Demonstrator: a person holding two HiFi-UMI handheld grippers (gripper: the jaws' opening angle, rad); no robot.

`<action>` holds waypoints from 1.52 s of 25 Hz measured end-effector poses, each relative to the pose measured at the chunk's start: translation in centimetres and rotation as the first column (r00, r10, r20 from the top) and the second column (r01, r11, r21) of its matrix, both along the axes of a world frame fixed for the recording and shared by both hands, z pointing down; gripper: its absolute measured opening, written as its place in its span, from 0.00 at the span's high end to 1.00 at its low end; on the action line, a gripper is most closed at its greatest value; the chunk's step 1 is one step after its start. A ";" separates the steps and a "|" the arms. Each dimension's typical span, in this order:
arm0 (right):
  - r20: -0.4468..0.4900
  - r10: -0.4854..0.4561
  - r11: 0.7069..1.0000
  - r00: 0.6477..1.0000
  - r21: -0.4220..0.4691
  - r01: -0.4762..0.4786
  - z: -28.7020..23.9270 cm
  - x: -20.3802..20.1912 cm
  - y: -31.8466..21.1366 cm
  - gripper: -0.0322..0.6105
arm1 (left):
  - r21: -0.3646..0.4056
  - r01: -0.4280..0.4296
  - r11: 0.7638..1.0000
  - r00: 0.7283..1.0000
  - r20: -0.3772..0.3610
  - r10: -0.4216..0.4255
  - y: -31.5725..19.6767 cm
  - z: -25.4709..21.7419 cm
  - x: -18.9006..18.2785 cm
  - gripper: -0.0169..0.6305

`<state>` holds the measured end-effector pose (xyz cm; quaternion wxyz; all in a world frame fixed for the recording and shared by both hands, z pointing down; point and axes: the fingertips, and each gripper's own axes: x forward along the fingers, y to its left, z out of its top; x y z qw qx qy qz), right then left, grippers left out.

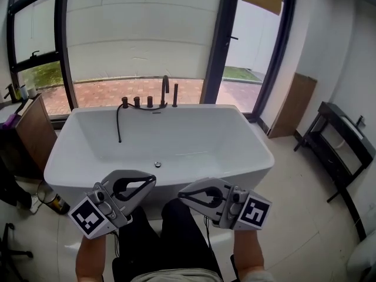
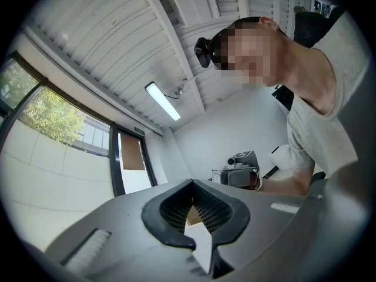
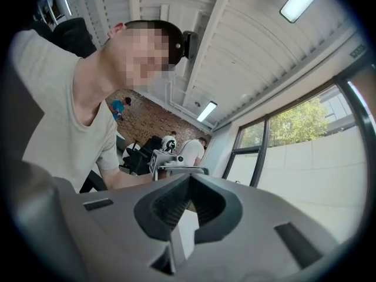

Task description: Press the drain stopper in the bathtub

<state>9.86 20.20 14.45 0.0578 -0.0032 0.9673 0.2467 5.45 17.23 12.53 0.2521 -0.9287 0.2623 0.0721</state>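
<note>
Outside the bathtub (image 1: 70, 157), left gripper (image 1: 153, 180) and right gripper (image 1: 181, 195) hover closed.

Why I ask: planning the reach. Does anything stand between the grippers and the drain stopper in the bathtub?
Only the bathtub's near rim: the left gripper and right gripper, both shut, sit on the person's side of it, the drain stopper just beyond inside. Nothing else visible lies between.

Round drain stopper (image 1: 157, 164), bathtub (image 1: 241, 148) floor

White bathtub (image 1: 194, 137); black faucet (image 1: 165, 90); left claw (image 1: 154, 180), right claw (image 1: 181, 195) grey; black-white markers (image 1: 88, 217).
</note>
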 end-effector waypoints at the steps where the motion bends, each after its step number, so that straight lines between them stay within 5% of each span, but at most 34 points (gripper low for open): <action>1: 0.011 -0.004 1.000 1.000 -0.002 0.004 -0.1 0.3 0.2 0.95 | -0.001 -0.006 1.000 1.000 -0.008 0.006 0.3 0.0 0.2 0.99; 17: 0.008 -0.068 0.997 0.998 0.033 0.068 0.2 0.3 3.3 0.95 | -0.009 -0.043 0.999 0.999 -0.032 0.043 3.5 0.6 2.0 0.99; 38: -0.068 -0.036 0.999 0.997 -0.002 0.036 2.7 0.0 0.4 0.95 | -0.052 -0.025 0.998 1.000 -0.014 0.024 0.2 2.4 2.1 0.99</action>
